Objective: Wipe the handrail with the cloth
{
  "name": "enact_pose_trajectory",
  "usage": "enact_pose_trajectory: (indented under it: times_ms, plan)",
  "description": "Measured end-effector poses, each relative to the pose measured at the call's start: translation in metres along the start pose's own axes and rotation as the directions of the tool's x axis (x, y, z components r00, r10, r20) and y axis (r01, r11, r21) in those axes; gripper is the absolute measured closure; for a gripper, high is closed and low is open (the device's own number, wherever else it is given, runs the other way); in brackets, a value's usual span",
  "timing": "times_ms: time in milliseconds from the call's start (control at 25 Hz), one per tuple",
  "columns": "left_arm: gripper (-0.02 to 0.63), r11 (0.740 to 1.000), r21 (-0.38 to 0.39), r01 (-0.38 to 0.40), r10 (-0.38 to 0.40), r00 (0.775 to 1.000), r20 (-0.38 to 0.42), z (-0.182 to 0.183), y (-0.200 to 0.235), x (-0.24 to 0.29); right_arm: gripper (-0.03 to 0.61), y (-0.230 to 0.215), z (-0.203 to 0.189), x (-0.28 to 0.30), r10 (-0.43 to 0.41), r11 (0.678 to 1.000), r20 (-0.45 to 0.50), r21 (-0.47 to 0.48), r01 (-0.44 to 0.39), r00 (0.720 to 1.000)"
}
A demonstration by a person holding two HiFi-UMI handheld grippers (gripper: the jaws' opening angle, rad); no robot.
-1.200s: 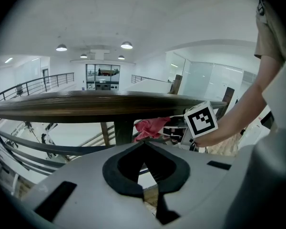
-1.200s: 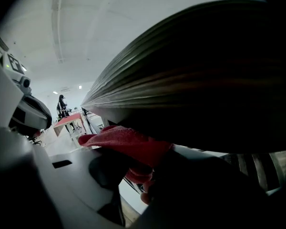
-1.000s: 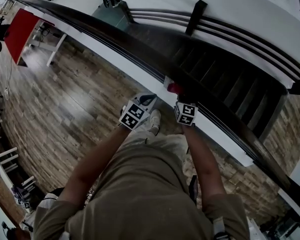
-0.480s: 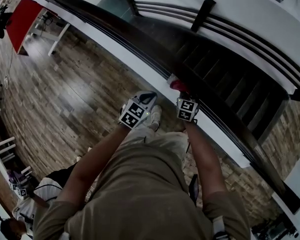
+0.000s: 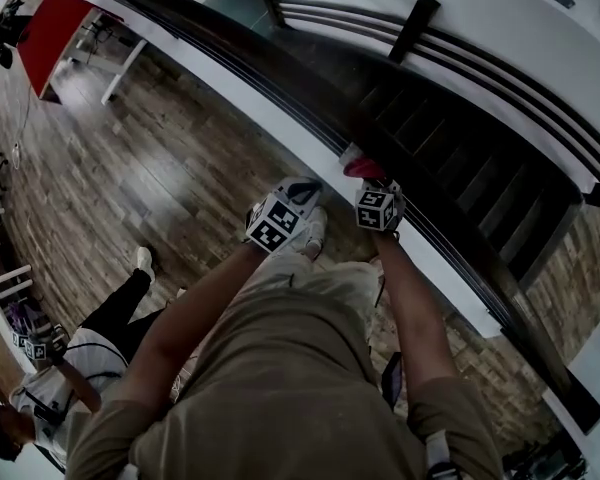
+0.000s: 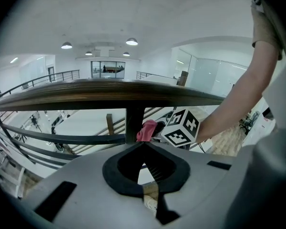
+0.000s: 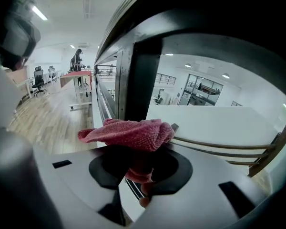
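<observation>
While the dark handrail (image 5: 270,73) runs lengthwise from upper left to lower right, the right gripper (image 7: 139,171) clamps the bunched pink cloth (image 7: 133,132) at its near edge. The left gripper (image 6: 144,147) is closed and empty. A bystander (image 5: 90,358) has walked further into view.

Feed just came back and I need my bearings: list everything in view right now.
handrail: one, dark wood, diagonal across head view
post: one, black, under handrail
cloth: one, red-pink, bunched near post
stairs: one flight, dark, beyond handrail
floor: one, brown wood planks, below
table: one, red top, far left
bystanders: two, mostly dark clothing, lower left of head view; far off in right gripper view
left hand-held gripper: one, grey, shut, empty
right hand-held gripper: one, grey, shut on cloth
forearms: two, bare, behind the hand-held grippers
</observation>
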State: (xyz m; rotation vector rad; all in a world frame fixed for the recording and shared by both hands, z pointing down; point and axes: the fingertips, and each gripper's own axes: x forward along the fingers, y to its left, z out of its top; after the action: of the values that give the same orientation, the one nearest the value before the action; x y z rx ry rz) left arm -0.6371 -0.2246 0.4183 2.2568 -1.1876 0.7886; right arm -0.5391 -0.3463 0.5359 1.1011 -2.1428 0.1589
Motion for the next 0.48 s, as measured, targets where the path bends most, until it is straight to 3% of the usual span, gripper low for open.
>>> enact_pose_trajectory:
  times_ms: [200, 480]
  plan:
    - [0.597, 1.000, -0.002, -0.014, 0.014, 1.000, -0.007, -0.006, -0.002, -0.006, 0.460, 0.004, -0.010, -0.003, 0.044, 0.995, -0.045, -0.091, -0.048, 0.998]
    - [0.597, 1.000, 0.008, -0.017, 0.017, 1.000, -0.014, -0.014, -0.005, -0.017, 0.460, 0.004, -0.031, -0.013, 0.006, 0.965, -0.174, -0.256, -0.051, 0.985]
